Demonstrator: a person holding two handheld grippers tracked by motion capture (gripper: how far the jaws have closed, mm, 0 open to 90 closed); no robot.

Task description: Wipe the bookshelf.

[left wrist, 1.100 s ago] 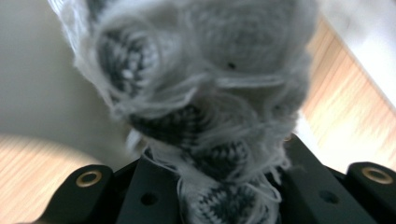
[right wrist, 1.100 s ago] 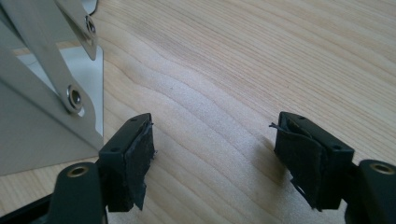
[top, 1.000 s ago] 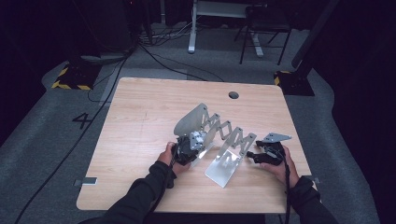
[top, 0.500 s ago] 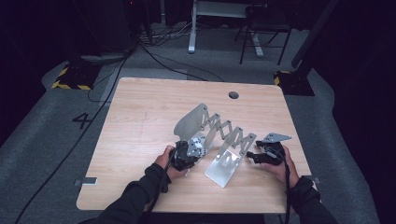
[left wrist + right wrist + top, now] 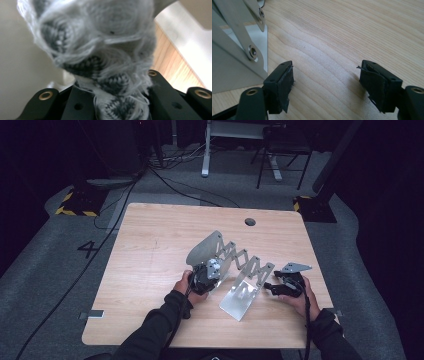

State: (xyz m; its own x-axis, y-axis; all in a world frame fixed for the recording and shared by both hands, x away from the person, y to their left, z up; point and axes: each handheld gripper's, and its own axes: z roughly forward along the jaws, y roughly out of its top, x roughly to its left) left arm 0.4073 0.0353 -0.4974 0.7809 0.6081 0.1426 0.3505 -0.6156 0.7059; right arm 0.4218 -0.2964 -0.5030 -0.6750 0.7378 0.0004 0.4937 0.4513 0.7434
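Forearms in dark sleeves come in from the near edge of the wooden table (image 5: 150,250), one on each side of a metal scissor-lattice rack (image 5: 240,265) that stretches slantwise between two flat end plates.

The left gripper (image 5: 202,279) lies low over the wood with the left hand (image 5: 184,285) wrapped round its rear, and it points toward the rack's farther, rounded end plate (image 5: 204,251). In the left gripper view its jaws are closed on a fuzzy grey knitted cloth (image 5: 100,55): the fabric is pinched between the two black fingers (image 5: 160,92) at the bottom of the frame and bulges up and forward past their tips, right against the pale metal plate beyond them.

The right gripper (image 5: 281,287) rests level by the rack's near end, held from behind by the right hand (image 5: 300,297), its grey three-cornered plate on top. Its jaws stand wide apart with bare wood between the pads (image 5: 284,85); the near end plate (image 5: 240,301) and lattice bars sit just outside the left pad, apart from it.

A painted "4" (image 5: 88,249) is legible on the grey floor left of the table. I can read no brand or label on the rack, cloth or grippers.
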